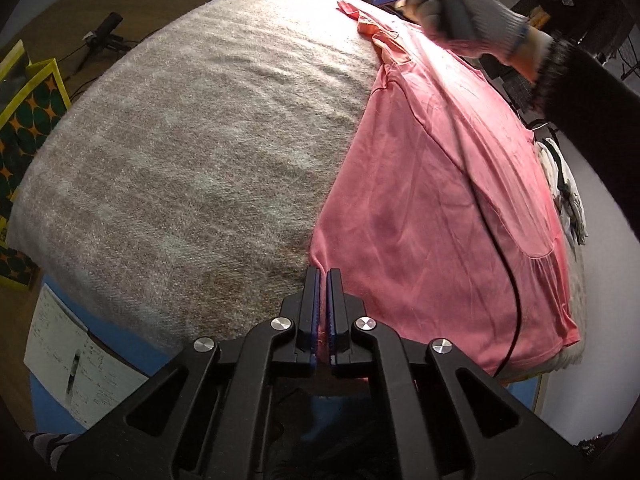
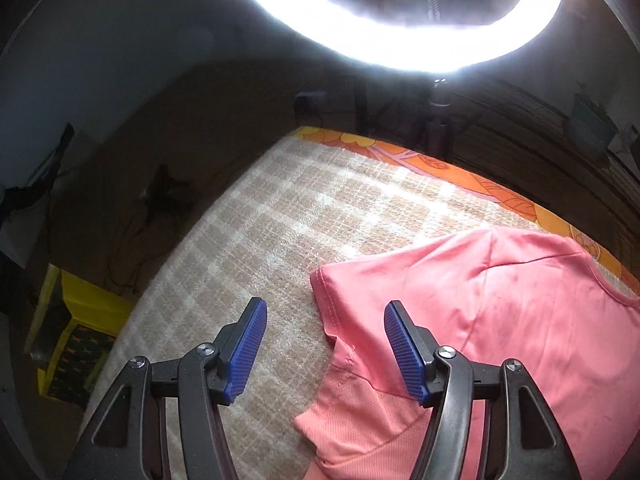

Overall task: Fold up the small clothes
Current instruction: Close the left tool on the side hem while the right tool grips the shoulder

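Observation:
A pink T-shirt lies spread flat on a beige checked blanket. My left gripper is shut on the shirt's near left hem corner, and a sliver of pink cloth shows between its blue pads. In the right wrist view the shirt's sleeve and shoulder lie on the blanket. My right gripper hovers open over the sleeve's edge, its pads clear of the cloth. A gloved hand holds that gripper's handle at the shirt's far end, and a black cable hangs from it across the shirt.
A bright ring light on a stand rises beyond the far edge, where an orange patterned sheet shows. A heap of other clothes lies right of the shirt. Yellow boxes and papers sit on the floor.

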### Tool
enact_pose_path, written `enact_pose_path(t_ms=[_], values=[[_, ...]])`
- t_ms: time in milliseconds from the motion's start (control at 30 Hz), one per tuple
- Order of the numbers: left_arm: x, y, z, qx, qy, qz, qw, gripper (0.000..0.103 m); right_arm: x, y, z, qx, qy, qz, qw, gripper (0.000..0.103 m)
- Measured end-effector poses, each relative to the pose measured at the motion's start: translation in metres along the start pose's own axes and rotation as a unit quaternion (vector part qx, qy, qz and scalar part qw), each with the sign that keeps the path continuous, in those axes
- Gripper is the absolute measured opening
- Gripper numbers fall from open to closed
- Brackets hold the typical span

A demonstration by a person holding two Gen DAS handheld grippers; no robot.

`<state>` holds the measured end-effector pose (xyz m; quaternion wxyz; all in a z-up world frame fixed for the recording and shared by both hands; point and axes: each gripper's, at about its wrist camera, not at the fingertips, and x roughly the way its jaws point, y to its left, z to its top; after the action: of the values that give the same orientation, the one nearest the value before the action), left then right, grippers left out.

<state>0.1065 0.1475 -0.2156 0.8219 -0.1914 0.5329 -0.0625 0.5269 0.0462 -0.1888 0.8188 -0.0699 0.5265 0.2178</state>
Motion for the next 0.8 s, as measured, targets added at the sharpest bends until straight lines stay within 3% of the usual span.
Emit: enact_pose_path(t_ms=[67,233,333,367,400,433,467,500,533,567,600,667,800], values=[[-0.001,0.000,-0.001,0.003,-0.003,0.003,1.0000,0.000,0.023,0.008,0.002,-0.021,0.021,-0.029,0.999,0.061],[-0.006,0.006,-0.002,-0.008,-0.008,0.002,0.9999,0.000,0.051,0.007,0.002,-0.040,0.045,-0.083,0.995,0.037],[-0.016,0.009,-0.002,-0.011,-0.032,0.020,0.9992,0.000,0.051,0.006,0.007,-0.045,0.043,-0.093,0.994,0.015],[-0.020,0.011,-0.002,-0.014,-0.037,0.016,0.9991,0.001,0.051,0.005,0.008,-0.046,0.042,-0.098,0.993,0.002],[-0.021,0.012,-0.002,-0.016,-0.037,0.007,0.9991,0.005,0.051,0.003,0.010,-0.045,0.040,-0.100,0.993,0.001],[-0.022,0.013,-0.003,-0.015,-0.037,0.001,0.9992,0.023,0.052,0.000,0.014,-0.042,0.036,-0.096,0.994,0.001],[-0.020,0.011,-0.003,-0.010,-0.034,0.002,0.9994,0.052,0.049,-0.001,0.015,-0.037,0.033,-0.091,0.995,0.000],[-0.017,0.007,-0.004,0.003,-0.030,0.008,0.9995,0.059,0.047,-0.004,0.016,-0.033,0.029,-0.085,0.995,0.000],[-0.014,0.003,-0.005,0.017,-0.028,0.012,0.9994,0.060,0.043,-0.006,0.018,-0.030,0.026,-0.080,0.996,0.000],[-0.010,-0.002,-0.005,0.034,-0.021,0.018,0.9991,0.058,0.040,-0.009,0.019,-0.029,0.023,-0.077,0.996,0.000],[-0.005,-0.007,-0.006,0.047,-0.012,0.023,0.9985,0.050,0.038,-0.011,0.020,-0.029,0.021,-0.074,0.997,0.000],[0.000,-0.014,-0.009,0.073,-0.019,0.056,0.9956,0.002,0.033,-0.013,0.021,-0.031,0.016,-0.067,0.997,0.000],[-0.006,-0.011,-0.011,0.064,-0.017,0.032,0.9973,0.000,0.018,-0.019,0.027,-0.028,0.004,-0.057,0.998,0.000]])
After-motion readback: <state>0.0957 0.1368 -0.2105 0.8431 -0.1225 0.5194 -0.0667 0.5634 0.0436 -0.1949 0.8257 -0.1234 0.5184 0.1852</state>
